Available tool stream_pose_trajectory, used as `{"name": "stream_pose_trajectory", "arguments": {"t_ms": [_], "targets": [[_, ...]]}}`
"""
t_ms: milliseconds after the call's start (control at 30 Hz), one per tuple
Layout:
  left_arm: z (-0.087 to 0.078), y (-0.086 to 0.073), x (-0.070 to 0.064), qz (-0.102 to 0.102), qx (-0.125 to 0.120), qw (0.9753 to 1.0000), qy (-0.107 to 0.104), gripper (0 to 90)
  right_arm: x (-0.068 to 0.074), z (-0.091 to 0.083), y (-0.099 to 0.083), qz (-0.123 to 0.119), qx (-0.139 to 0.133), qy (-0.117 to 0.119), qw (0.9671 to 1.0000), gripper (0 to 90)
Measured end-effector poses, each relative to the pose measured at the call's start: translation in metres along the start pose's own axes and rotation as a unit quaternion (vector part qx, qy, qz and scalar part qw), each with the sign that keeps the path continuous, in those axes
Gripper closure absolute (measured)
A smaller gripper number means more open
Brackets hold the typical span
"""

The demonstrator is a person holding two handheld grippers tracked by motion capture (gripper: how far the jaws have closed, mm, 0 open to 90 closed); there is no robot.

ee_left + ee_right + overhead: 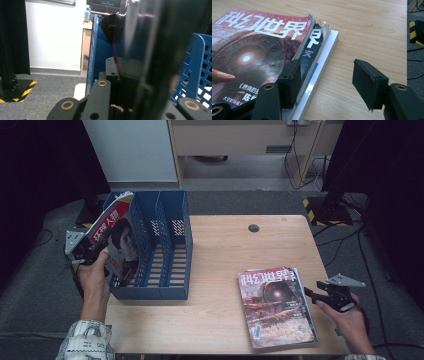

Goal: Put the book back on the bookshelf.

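The left gripper (92, 251) pinches a magazine (116, 236), held upright at the leftmost slot of the blue rack (165, 245) on the bench (225, 250). The right gripper (312, 296) is spread wide, just beside the right edge of the stack (275, 307) of magazines lying flat.

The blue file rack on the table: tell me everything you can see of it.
The file rack is blue, plastic by its look, with latticed upright dividers forming open-topped slots and a slatted floor. It stands upright at the left end of the wooden table. A magazine with a red and white cover, clamped in the left gripper, stands tilted in its leftmost slot, leaning on a divider. The other slots look empty.
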State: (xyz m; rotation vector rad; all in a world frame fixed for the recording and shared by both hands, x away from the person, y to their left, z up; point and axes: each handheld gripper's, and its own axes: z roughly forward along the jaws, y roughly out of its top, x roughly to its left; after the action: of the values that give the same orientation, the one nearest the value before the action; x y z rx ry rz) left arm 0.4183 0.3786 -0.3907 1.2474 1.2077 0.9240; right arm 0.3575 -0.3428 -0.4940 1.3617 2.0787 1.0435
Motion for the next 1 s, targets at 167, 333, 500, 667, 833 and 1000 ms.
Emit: {"name": "stream_pose_trajectory", "arguments": {"t_ms": [167, 333, 500, 667, 833, 1000], "targets": [[0.001, 0.001, 0.004, 0.005, 0.003, 1.0000, -0.002, 86.4, 0.000, 0.000, 0.000, -0.004, 0.001, 0.001, 1.0000, 40.1], [0.002, 0.003, 0.007, 0.003, 0.007, 1.0000, -0.001, 86.4, 0.002, 0.001, 0.000, 0.000, 0.003, 0.002, 1.0000, 39.4], [0.002, 0.003, 0.012, -0.003, 0.009, 0.9999, 0.004, 86.2, 0.002, 0.001, 0.000, 0.000, 0.003, 0.003, 1.0000, 39.1], [0.002, 0.003, 0.014, -0.005, 0.013, 0.9999, 0.005, 85.3, 0.002, 0.001, 0.000, 0.000, 0.003, 0.002, 1.0000, 38.6], [0.002, 0.002, 0.015, -0.006, 0.022, 0.9997, 0.005, 84.1, 0.002, 0.001, 0.000, 0.000, 0.003, 0.003, 1.0000, 38.2], [0.001, 0.003, 0.015, -0.004, 0.025, 0.9996, 0.009, 81.6, 0.002, 0.001, 0.000, -0.002, 0.004, 0.003, 1.0000, 37.8]]}}
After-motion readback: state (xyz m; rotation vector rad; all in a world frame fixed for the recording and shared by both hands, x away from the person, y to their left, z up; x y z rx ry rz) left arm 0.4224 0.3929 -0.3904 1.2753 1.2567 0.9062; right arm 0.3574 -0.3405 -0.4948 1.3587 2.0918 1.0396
